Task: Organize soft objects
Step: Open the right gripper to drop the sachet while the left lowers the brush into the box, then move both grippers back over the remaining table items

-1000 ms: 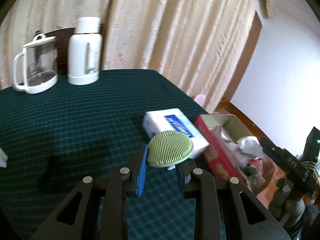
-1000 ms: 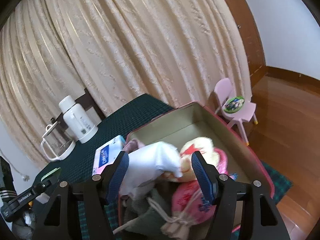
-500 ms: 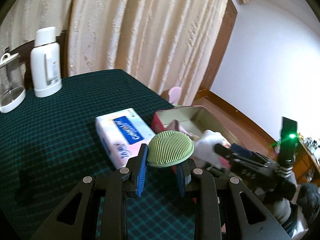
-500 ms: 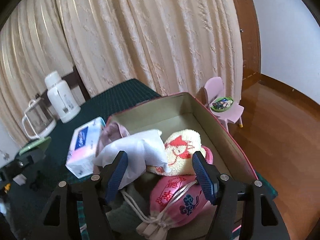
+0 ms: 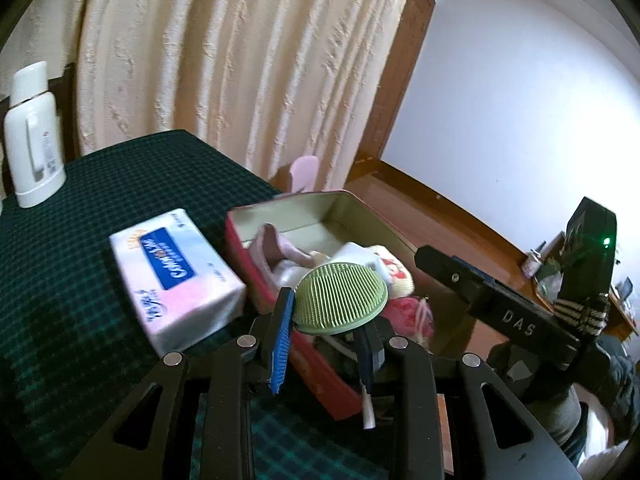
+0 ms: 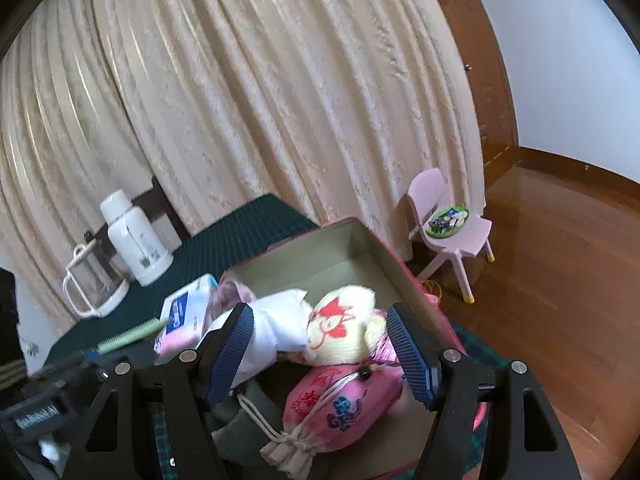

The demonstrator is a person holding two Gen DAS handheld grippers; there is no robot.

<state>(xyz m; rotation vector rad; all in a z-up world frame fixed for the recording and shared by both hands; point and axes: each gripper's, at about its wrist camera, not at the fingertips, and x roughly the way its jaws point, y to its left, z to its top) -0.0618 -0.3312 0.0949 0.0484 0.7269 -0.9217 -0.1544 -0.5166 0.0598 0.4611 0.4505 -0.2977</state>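
Note:
My left gripper [image 5: 326, 314] is shut on a round green ribbed silicone pad [image 5: 340, 298] and holds it above the near side of the red box [image 5: 236, 236]. The pad shows edge-on in the right wrist view [image 6: 132, 334]. The box [image 6: 404, 276] holds a white cloth [image 6: 280, 328], a yellow knitted toy [image 6: 344, 326], a pink drawstring pouch [image 6: 340, 404] and a pink item [image 5: 276, 248]. My right gripper [image 6: 320, 354] is open and empty, hovering over the box contents. It shows as a black arm at the right in the left wrist view [image 5: 492, 300].
A white and blue tissue pack [image 5: 176, 276] lies on the dark green checked tablecloth [image 5: 80, 220] left of the box. A white thermos [image 6: 134, 238] and a glass jug [image 6: 94, 286] stand at the back. A pink child's chair [image 6: 448, 228] stands beyond the table edge. Curtains hang behind.
My left gripper has carried the green pad rightward and closer, to over the box. My right gripper has stayed open over the box, shifting slightly.

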